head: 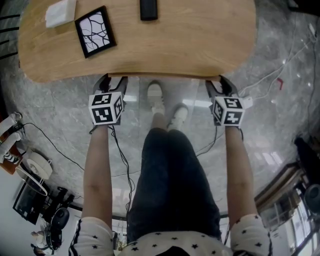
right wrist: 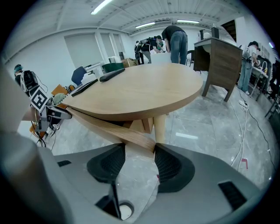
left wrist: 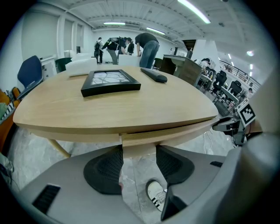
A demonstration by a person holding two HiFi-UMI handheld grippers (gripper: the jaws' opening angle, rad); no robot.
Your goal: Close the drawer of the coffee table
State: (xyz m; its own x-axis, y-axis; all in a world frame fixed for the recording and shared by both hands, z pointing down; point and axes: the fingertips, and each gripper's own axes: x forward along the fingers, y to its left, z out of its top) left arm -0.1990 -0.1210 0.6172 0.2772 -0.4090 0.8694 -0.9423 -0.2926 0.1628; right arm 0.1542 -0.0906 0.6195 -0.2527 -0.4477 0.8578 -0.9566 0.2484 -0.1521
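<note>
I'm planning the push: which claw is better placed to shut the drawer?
Neither wins: left claw and right claw each clamp the drawer, one near each end under the tabletop. Pushing with both together looks safest.

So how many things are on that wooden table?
3: a white box far left, a black-framed picture beside it, a black remote further right. The head view cuts off the far edge of the table, so more may hide there.
</note>
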